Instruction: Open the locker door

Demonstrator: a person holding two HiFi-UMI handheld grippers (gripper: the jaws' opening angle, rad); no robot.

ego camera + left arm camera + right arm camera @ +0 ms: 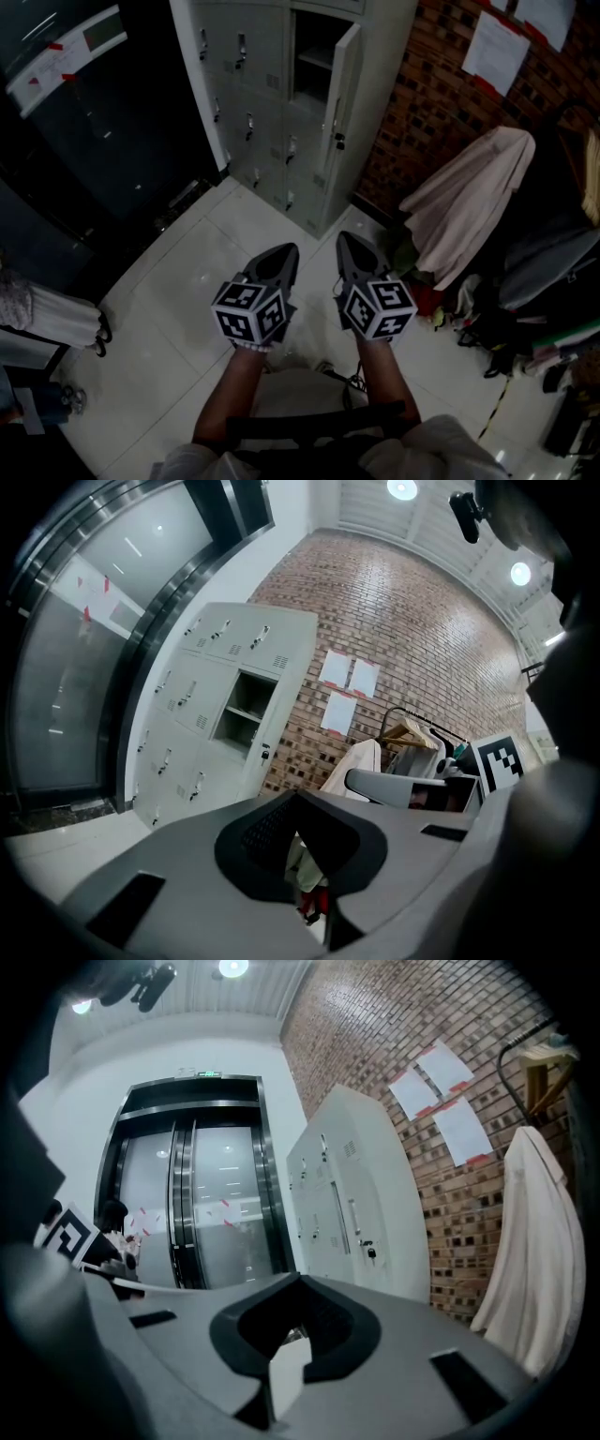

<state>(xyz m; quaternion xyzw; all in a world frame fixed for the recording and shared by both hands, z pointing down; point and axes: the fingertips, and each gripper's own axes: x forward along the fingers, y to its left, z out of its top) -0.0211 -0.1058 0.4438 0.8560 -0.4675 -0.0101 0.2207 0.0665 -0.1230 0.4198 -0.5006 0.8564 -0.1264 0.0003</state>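
Pale tiled floor (187,300) fills the middle of the head view, and a red brick wall (431,103) runs down the upper right with white papers (497,47) taped to it. A dark glass doorway (94,141) takes the upper left. Between the two, at top centre, stands the grey locker bank (258,103), its small doors each carrying a handle. A beige coat (473,202) hangs at the right edge over a heap of dark bags.

The locker door (339,89) is at the upper right of the bank, already swung out to the right, and the dark compartment (314,56) beside it shows a shelf inside. A key (338,141) hangs from the door's lock.

Well short of the lockers, low in the centre of the frame, the person holds both tools side by side and near each other, noses aimed toward the bank. The left gripper (286,250) has its jaws closed tip to tip on themselves, and the right gripper (345,240) likewise has its jaws pressed together, gripping only each other
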